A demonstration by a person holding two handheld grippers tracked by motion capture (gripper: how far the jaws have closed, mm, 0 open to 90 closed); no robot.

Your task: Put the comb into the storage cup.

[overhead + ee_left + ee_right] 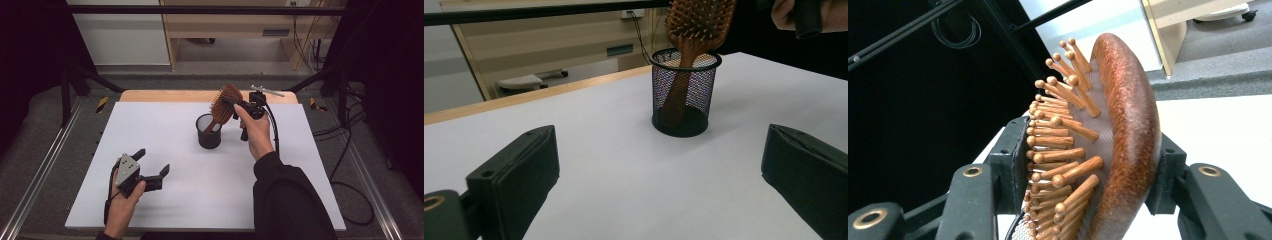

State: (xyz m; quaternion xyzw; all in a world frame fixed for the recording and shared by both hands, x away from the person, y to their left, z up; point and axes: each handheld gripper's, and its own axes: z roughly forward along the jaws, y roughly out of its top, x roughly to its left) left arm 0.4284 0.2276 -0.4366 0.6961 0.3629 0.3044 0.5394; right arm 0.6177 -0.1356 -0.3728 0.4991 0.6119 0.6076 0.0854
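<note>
A wooden paddle hairbrush (225, 102) stands tilted with its handle down inside a black mesh cup (208, 135) near the middle of the white table top (160, 125). My right gripper (231, 103) comes in from the right and is shut on the brush head: in the right gripper view one pad presses the bristles and the other the rounded back of the hairbrush (1128, 115). My left gripper (152, 161) rests low at the front left, open and empty, well short of the cup. The left gripper view looks between its jaws at the mesh cup (684, 95) and brush (699, 20).
A wooden strip (165, 96) runs along the table's far edge. Metal frame rails (45, 165) flank both sides, and cables (350, 150) lie on the floor to the right. A light wooden cabinet (225, 25) stands behind the table.
</note>
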